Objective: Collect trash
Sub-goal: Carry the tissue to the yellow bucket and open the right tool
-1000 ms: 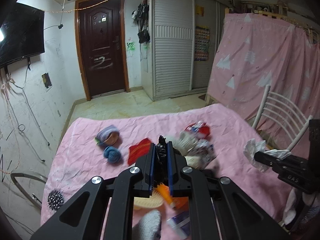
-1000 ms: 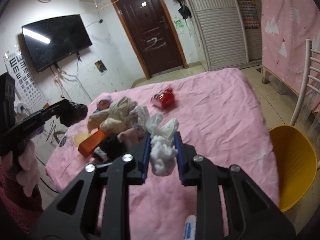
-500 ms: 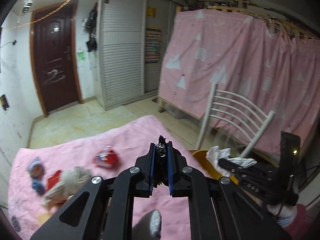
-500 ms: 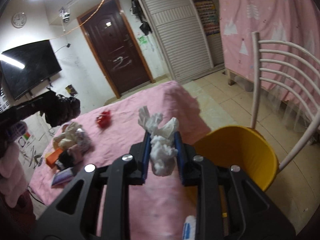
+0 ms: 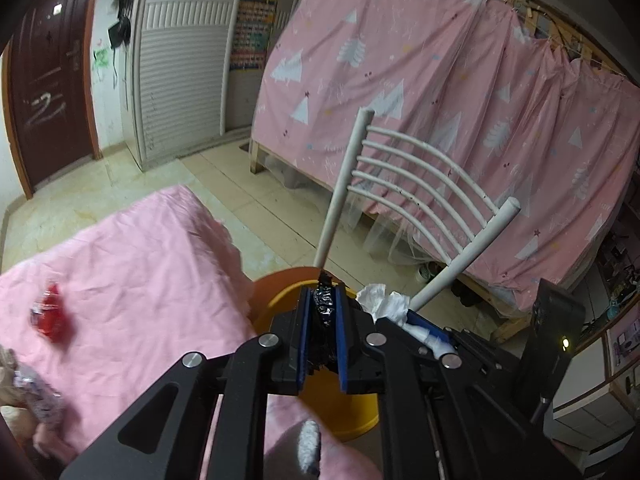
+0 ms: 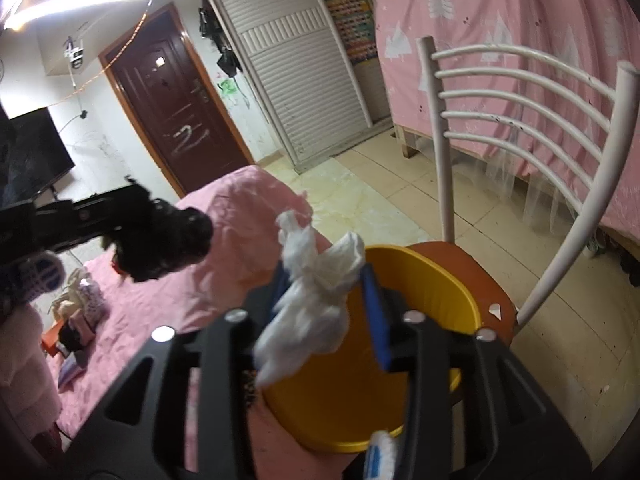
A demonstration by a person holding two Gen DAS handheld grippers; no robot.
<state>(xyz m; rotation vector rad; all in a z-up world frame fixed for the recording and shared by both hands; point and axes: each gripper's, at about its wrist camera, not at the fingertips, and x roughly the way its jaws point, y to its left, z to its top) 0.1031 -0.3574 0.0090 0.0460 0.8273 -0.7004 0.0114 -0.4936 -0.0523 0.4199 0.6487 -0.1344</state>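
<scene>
Holding a crumpled black wrapper (image 5: 325, 320), left gripper (image 5: 322, 300) is clamped tight on it, blue pads pressed against both sides. It sits above the yellow bin (image 5: 344, 412), near the bin's rim on the table side. Bin stands on the orange seat of a white slatted chair (image 5: 420, 184), right beside the table with the pink cloth (image 5: 132, 280).

Right gripper (image 6: 324, 280) has its jaws spread wide; the white tissue wad (image 6: 316, 304) hangs between them, resting against the left pad and clear of the right one. Wad is over the bin opening (image 6: 420, 292), not yet inside. Can't tell if it's falling or just snagged.

On the cloth: red wrapper (image 5: 50, 316) well away from the bin, plus a pile of mixed items (image 6: 76, 312) at the far end, too blurred to identify.
</scene>
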